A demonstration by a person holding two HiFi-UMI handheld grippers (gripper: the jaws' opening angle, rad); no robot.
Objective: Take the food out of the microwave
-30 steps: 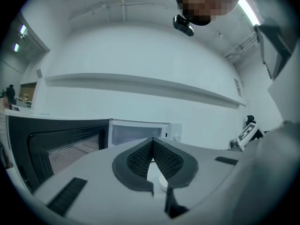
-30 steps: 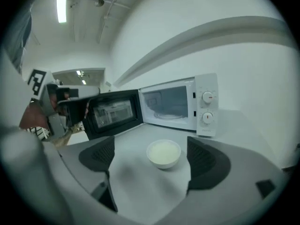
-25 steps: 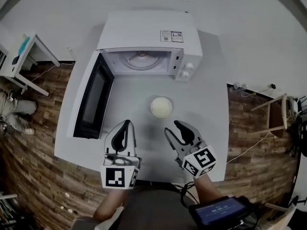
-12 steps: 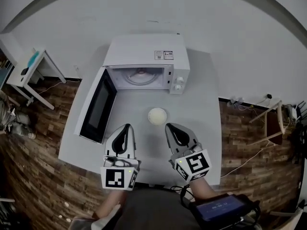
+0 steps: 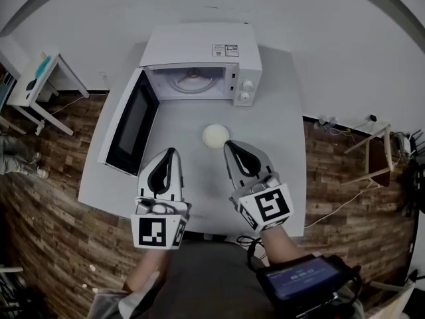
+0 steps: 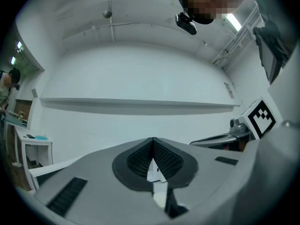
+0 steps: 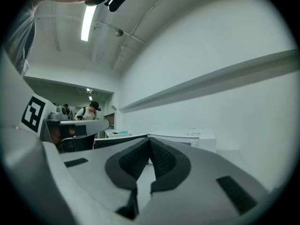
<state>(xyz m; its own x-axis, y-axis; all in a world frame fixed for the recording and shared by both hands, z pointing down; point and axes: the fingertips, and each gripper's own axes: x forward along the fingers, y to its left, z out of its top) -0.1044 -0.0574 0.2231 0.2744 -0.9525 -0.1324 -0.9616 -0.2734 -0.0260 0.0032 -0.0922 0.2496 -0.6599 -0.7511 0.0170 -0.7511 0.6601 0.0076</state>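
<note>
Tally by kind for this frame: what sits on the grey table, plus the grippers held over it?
Microwave, door open: 1
Pale round dish: 1
Grippers, the left gripper and the right gripper: 2
Total: 4

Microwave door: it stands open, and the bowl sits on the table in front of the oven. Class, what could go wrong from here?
1. The microwave door swings out to the left, close to the left hand-held gripper; a careless sideways move might knock it.
2. In the head view the bowl lies just beyond the tip of the shut right hand-held gripper; pushing forward and down could shove or tip it.
</note>
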